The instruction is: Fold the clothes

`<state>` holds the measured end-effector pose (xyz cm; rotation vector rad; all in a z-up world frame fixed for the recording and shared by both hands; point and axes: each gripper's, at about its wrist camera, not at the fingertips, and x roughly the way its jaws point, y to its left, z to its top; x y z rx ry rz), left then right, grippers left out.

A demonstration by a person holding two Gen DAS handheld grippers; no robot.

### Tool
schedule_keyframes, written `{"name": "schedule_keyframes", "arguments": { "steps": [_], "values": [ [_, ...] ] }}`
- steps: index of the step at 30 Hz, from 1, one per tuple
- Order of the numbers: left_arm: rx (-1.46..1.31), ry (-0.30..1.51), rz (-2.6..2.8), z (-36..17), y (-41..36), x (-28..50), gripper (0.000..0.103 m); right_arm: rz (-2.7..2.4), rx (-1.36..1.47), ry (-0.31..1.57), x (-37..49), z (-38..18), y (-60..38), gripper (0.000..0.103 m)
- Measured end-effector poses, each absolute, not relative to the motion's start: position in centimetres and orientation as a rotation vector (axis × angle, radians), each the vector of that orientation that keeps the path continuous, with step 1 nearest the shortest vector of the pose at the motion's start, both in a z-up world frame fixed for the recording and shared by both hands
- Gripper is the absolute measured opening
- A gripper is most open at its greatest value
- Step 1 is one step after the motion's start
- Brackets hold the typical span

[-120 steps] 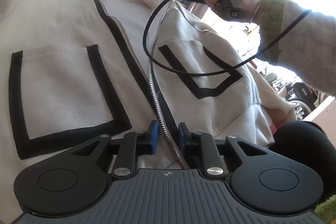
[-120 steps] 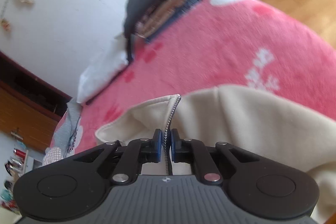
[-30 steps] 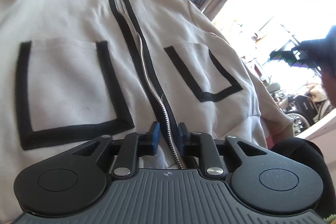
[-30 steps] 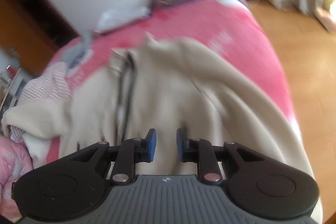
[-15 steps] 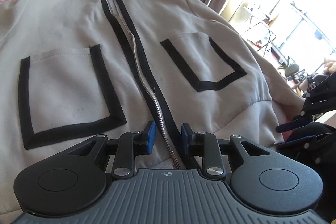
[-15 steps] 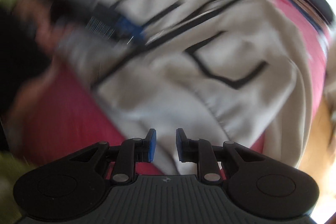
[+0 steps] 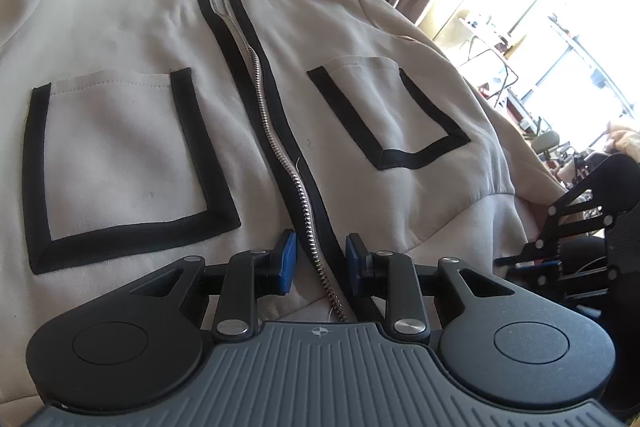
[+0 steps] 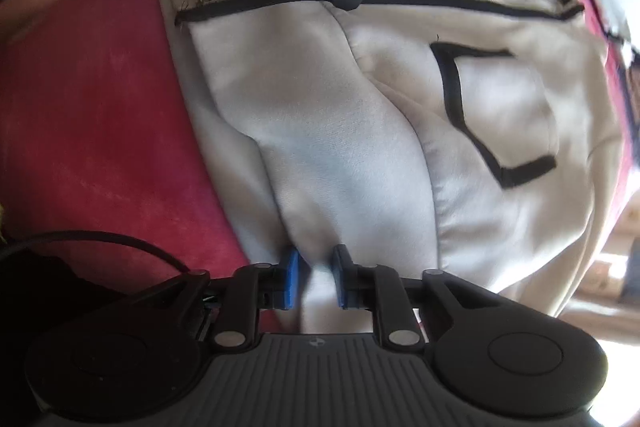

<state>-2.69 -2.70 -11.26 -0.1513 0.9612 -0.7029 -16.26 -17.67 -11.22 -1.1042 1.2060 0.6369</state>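
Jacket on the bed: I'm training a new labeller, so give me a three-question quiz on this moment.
1. True or false: the left gripper is clamped shut on the zipper.
2. What lies between the right gripper fingertips? A) the collar B) a fold of the jacket hem C) nothing
3. What colour is the blanket under the jacket?

Key: 1 false, its jaws stand apart astride the zipper; 2 B; 3 pink-red.

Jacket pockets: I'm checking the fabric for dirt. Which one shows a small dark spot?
The larger-looking pocket left of the zipper in the left wrist view; the other pocket looks unmarked.
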Motion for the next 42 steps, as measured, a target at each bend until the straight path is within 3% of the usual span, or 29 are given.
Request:
{"name": "schedule_keyframes", "arguments": {
  "steps": [14,25,34,42],
  "values": [
    [-0.076,0.935,-0.736,-10.9,-3.2,-2.9,0.026,0.756,-1.184,1.265,-18.2,-11.0,-18.9,0.001],
    [-0.09,0.869,-0.775,-9.7,-0.8,-4.3,0.026,0.739,-0.752,1.178,-15.2,-3.6,-18.2,0.004],
    [-0.097,0.8,-0.771,-8.2,-0.9,-4.4,0.026,0.771,-0.644,1.23,-13.7,-9.6,-13.7,0.004],
    [-0.08,0.748,-0.876,-8.0,-4.4,-3.8,0.026,0.395,-0.194,1.167,-10.7,-5.6,-21.5,0.004]
  ]
}}
